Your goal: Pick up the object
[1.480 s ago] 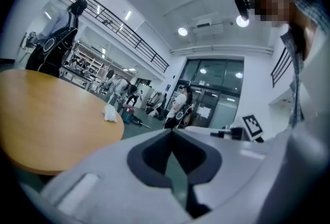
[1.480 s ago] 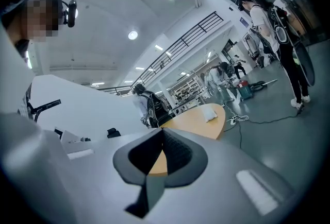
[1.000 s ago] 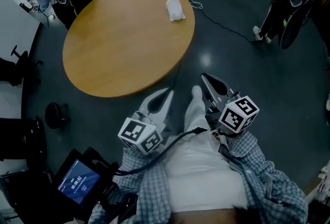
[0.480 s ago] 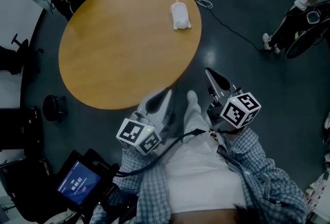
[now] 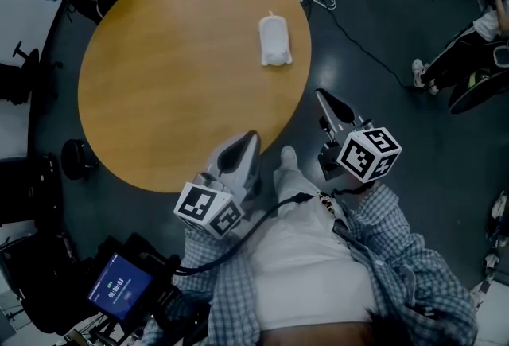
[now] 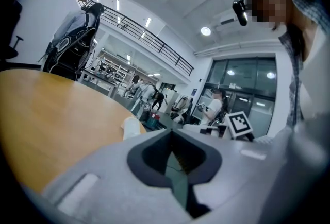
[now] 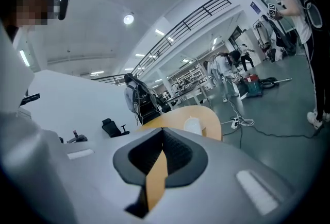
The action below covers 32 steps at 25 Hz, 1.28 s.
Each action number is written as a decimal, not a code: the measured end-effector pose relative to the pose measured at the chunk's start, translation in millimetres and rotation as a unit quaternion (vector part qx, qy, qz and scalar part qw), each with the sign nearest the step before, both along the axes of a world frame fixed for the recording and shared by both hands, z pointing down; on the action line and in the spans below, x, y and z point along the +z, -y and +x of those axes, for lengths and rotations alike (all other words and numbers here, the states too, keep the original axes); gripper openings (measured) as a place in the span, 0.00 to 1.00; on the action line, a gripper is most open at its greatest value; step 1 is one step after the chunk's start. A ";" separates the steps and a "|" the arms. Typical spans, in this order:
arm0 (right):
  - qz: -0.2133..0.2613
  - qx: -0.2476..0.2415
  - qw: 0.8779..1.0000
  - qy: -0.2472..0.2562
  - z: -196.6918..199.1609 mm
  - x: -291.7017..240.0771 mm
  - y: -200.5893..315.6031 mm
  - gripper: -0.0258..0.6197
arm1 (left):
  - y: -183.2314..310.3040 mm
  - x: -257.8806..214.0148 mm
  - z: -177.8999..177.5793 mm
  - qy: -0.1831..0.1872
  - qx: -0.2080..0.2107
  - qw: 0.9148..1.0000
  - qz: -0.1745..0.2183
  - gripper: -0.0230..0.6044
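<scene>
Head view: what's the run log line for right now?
phase: before pickup | white plush object: lying on round wooden table, untouched | left gripper: shut, empty | right gripper: shut, empty

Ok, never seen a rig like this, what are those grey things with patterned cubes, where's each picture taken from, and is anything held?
They are hand-held two-jaw grippers: a person holds the left gripper and the right gripper; the cubes belong to them. The downward picture comes from a camera on the person's head. The other two come from cameras riding on each gripper, looking along its jaws. A round wooden table carries one white object near its far right edge. Both grippers are shut, empty and short of it.
</scene>
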State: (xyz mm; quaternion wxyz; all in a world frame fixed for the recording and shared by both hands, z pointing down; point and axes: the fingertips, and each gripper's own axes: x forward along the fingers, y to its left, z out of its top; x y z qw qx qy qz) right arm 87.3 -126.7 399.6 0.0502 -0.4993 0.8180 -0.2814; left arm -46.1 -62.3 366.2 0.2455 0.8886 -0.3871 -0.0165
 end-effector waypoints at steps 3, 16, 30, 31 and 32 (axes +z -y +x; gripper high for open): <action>-0.018 -0.010 1.000 -0.006 8.5 19.3 48.8 0.05 | 39.7 12.6 8.2 0.003 -0.013 1.000 -0.009 0.04; -0.090 -0.070 0.993 -0.031 -0.2 88.1 170.8 0.05 | 118.3 42.3 5.0 0.017 -0.077 0.996 -0.045 0.04; -0.166 -0.113 0.978 -0.059 -18.2 139.5 201.0 0.24 | 139.7 49.8 -0.8 0.016 -0.108 0.992 -0.065 0.04; -0.173 -0.114 0.976 -0.061 -20.2 144.0 200.8 0.25 | 139.2 50.4 -2.6 0.016 -0.110 0.992 -0.066 0.04; -0.181 -0.115 0.975 -0.063 -21.6 148.2 200.6 0.27 | 139.3 50.7 -4.0 0.016 -0.113 0.991 -0.067 0.04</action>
